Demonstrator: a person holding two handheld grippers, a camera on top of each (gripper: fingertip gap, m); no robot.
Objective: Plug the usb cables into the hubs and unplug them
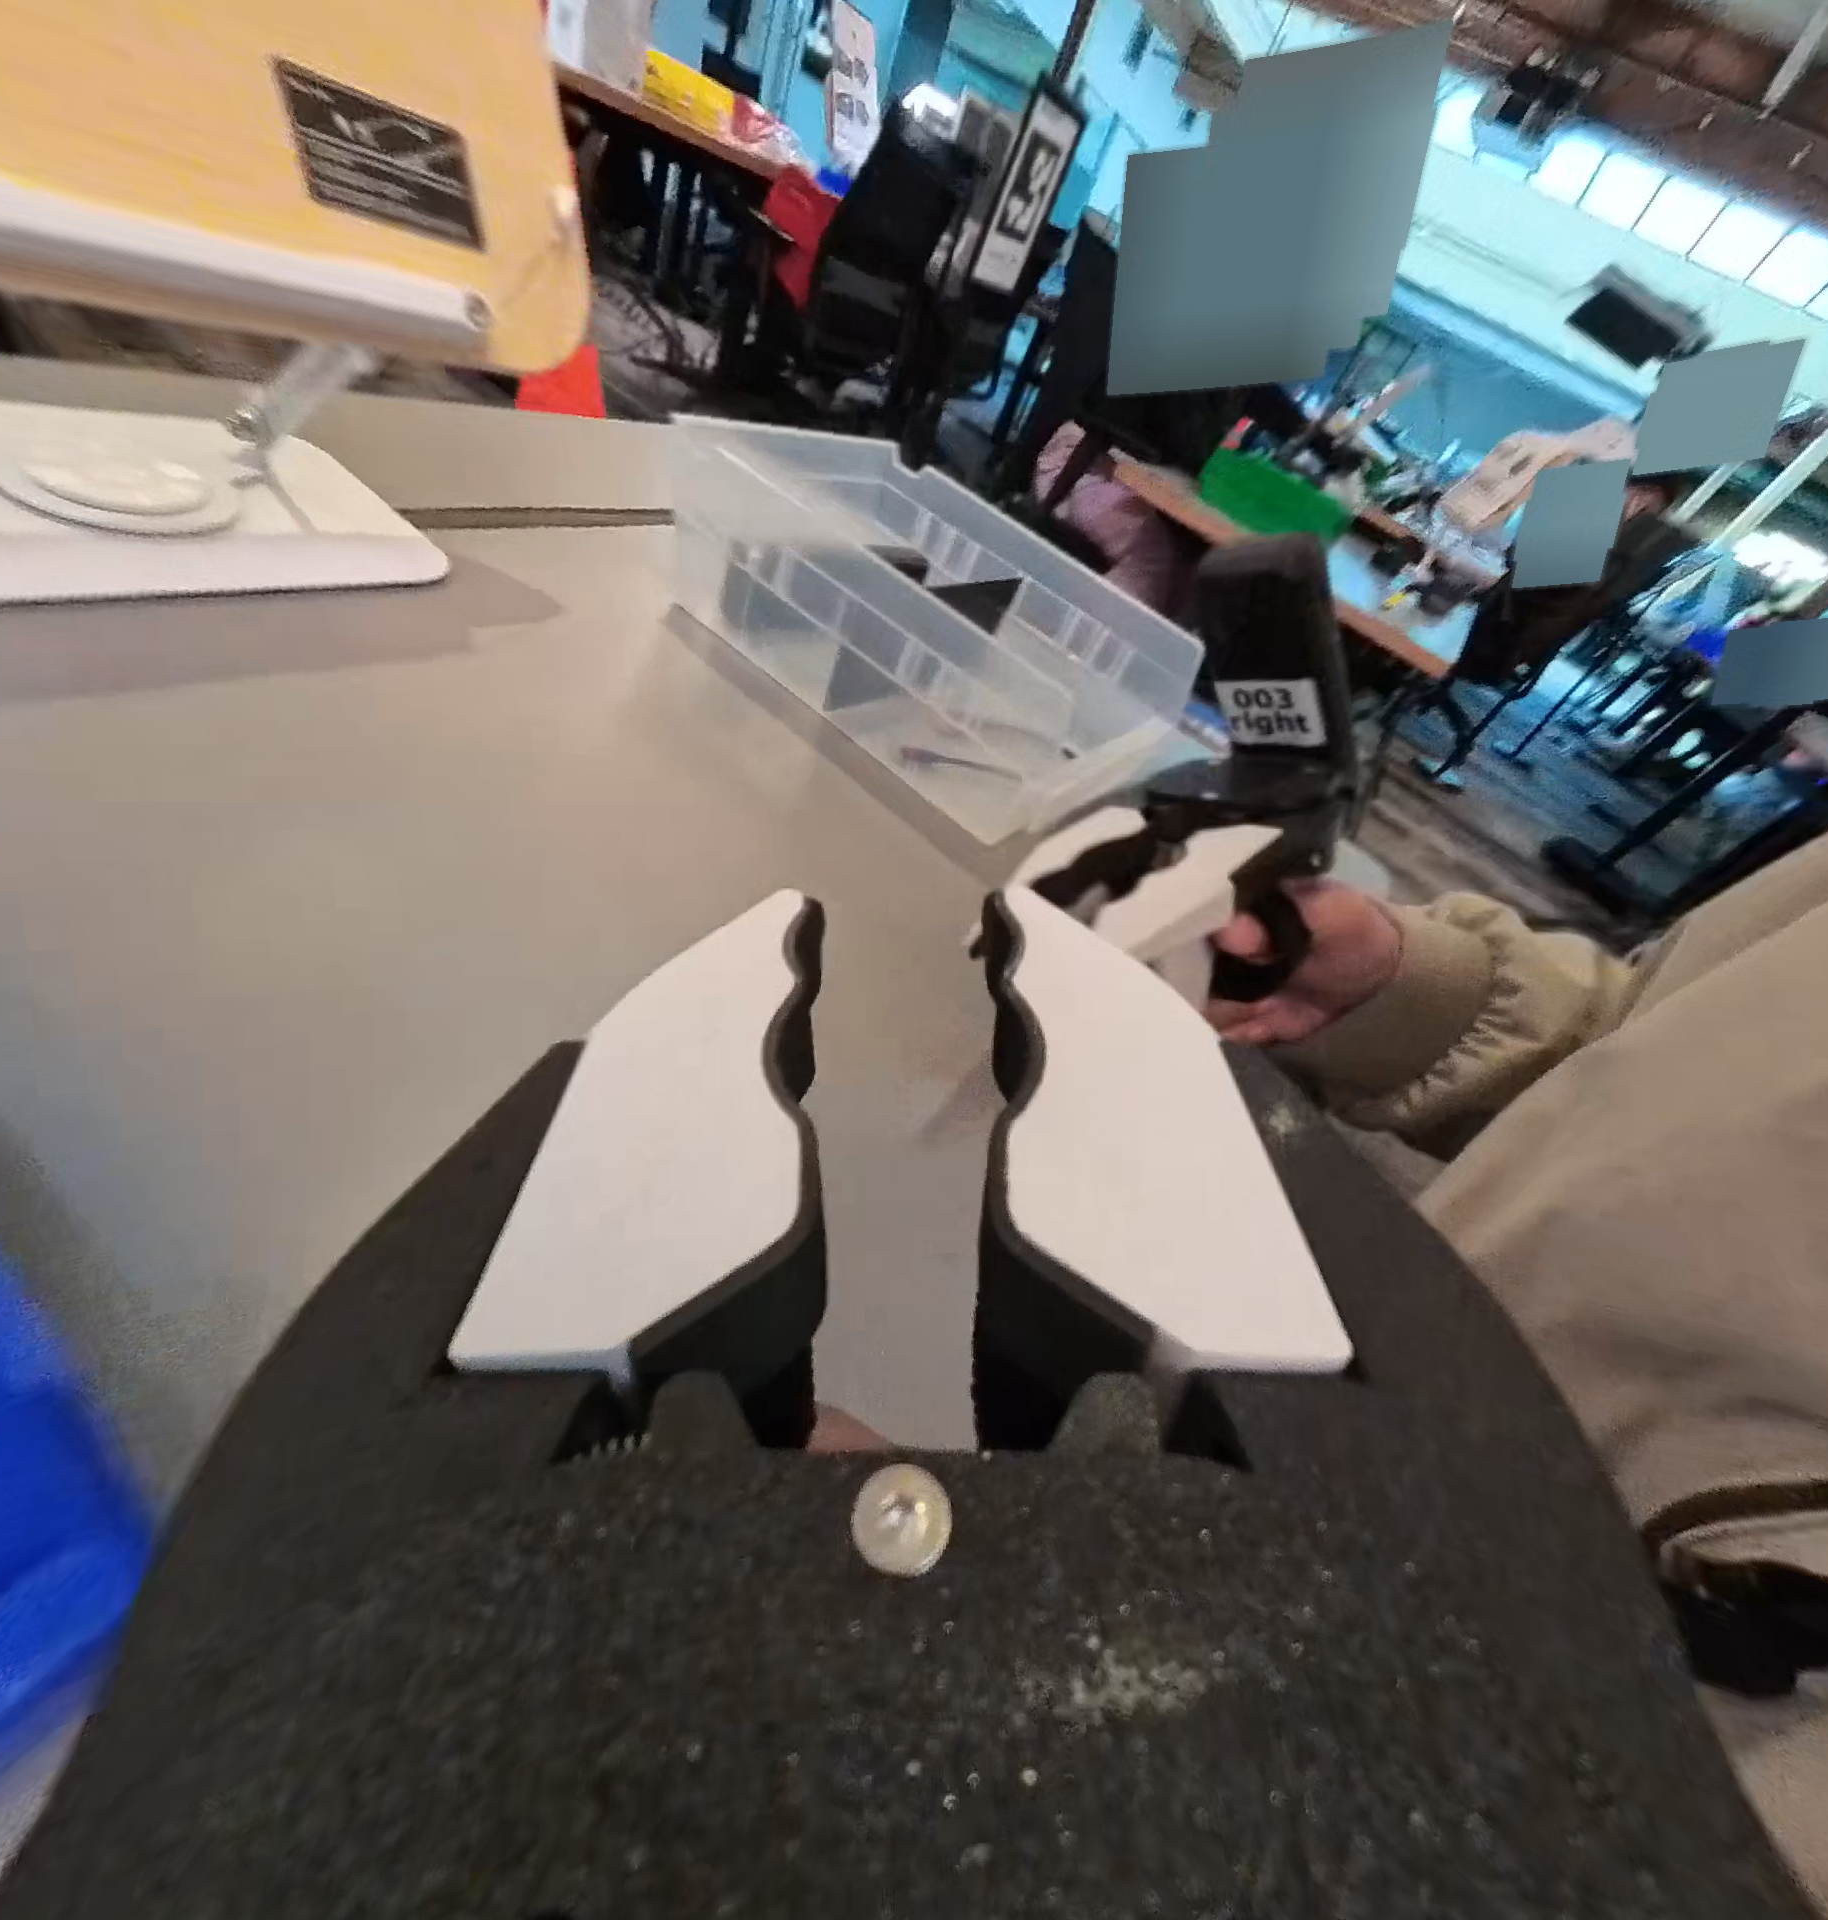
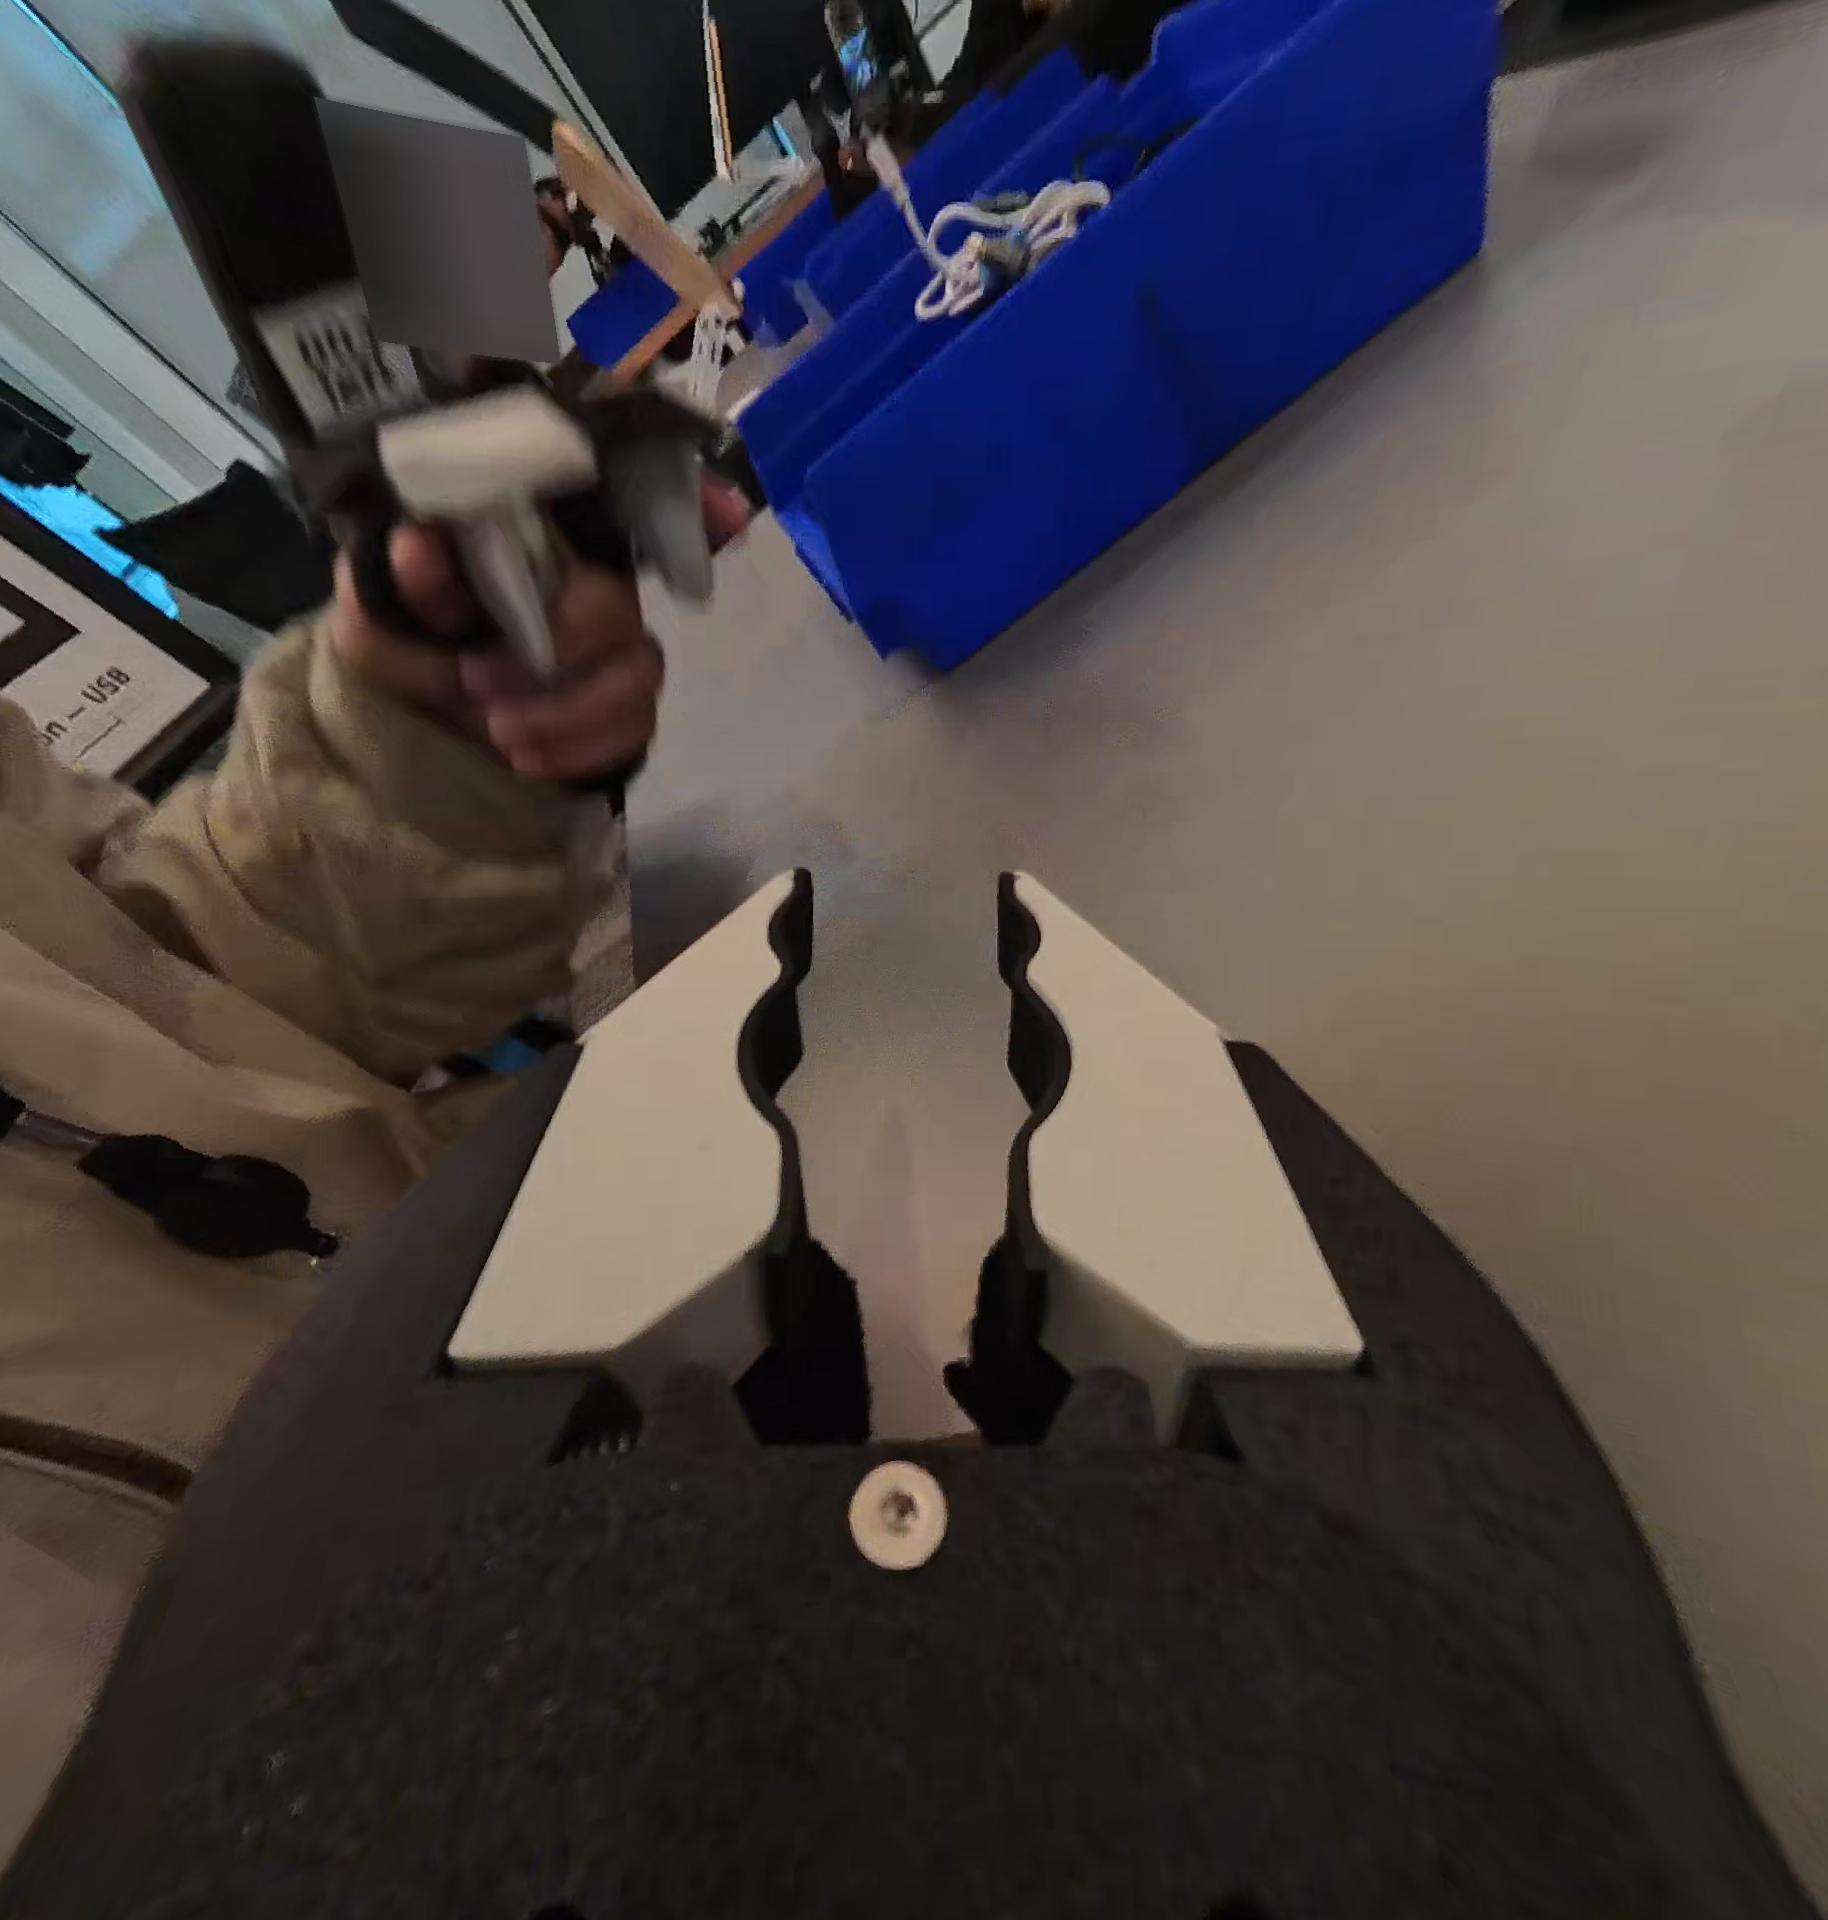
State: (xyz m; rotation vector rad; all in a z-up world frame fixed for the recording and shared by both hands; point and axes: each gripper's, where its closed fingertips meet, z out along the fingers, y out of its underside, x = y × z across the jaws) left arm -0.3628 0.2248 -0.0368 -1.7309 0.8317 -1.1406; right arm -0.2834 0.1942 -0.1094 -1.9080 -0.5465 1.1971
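My left gripper (image 1: 902, 920) is open and empty over the bare grey table (image 1: 370, 831). My right gripper (image 2: 905, 899) is open and empty over the same table (image 2: 1409, 727). A white coiled cable (image 2: 1003, 244) lies in a blue bin (image 2: 1149, 416) at the far side in the right wrist view. The right gripper also shows in the left wrist view (image 1: 1149, 883), held by a hand at the table's right edge. The left gripper shows blurred in the right wrist view (image 2: 577, 520), held by a hand. No hub is in view.
A clear plastic compartment tray (image 1: 941, 623) lies tilted on the table ahead of the left gripper. A lamp with a wooden head (image 1: 266, 156) and a white base (image 1: 162, 509) stands at the far left. A blue blur (image 1: 27, 1507) fills the left edge. Beige sleeves (image 2: 318, 831) show. Left tips to right tips: about 11 cm.
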